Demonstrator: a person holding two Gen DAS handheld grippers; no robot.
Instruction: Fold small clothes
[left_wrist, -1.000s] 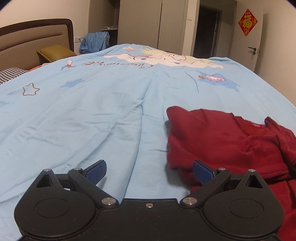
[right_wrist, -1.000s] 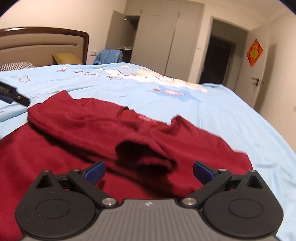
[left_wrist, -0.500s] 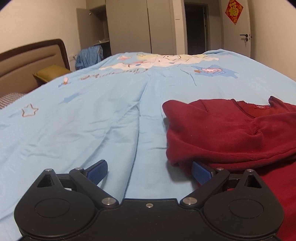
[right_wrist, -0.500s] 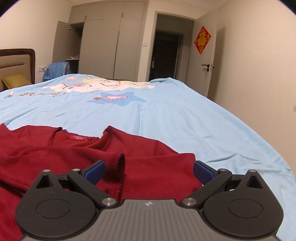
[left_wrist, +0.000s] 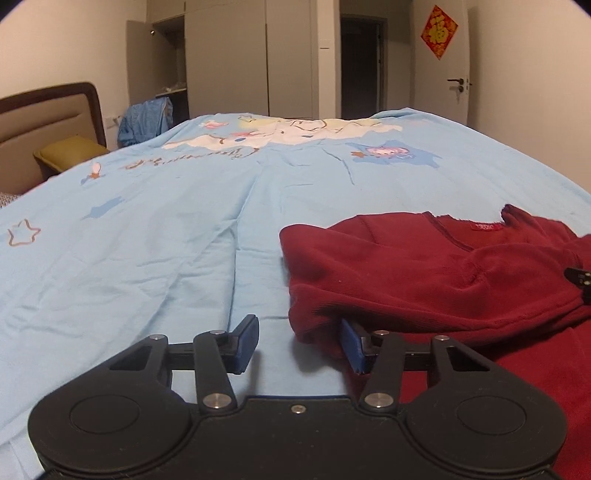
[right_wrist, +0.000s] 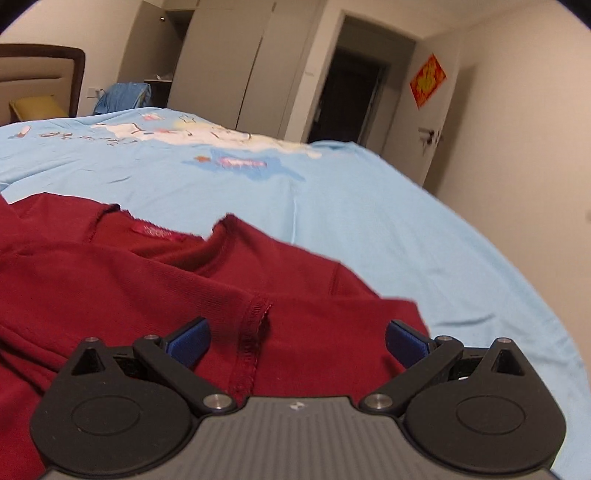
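On the pale blue cartoon-print bedsheet (left_wrist: 155, 258) lies the dark red knit sweater (left_wrist: 424, 280), crumpled, collar and label facing the far wardrobe. Left gripper (left_wrist: 299, 341) is low at the sweater's left edge, its jaws closing now; the red fold sits between the blue pads, one pad tucked under the cloth, the other not yet pressing. Right gripper (right_wrist: 295, 341) hovers over the sweater's right side, fingers spread wide, a stitched hem (right_wrist: 253, 332) lying between them, nothing gripped. Beyond, an olive cushion (left_wrist: 70, 151) rests by the brown headboard (left_wrist: 48, 110).
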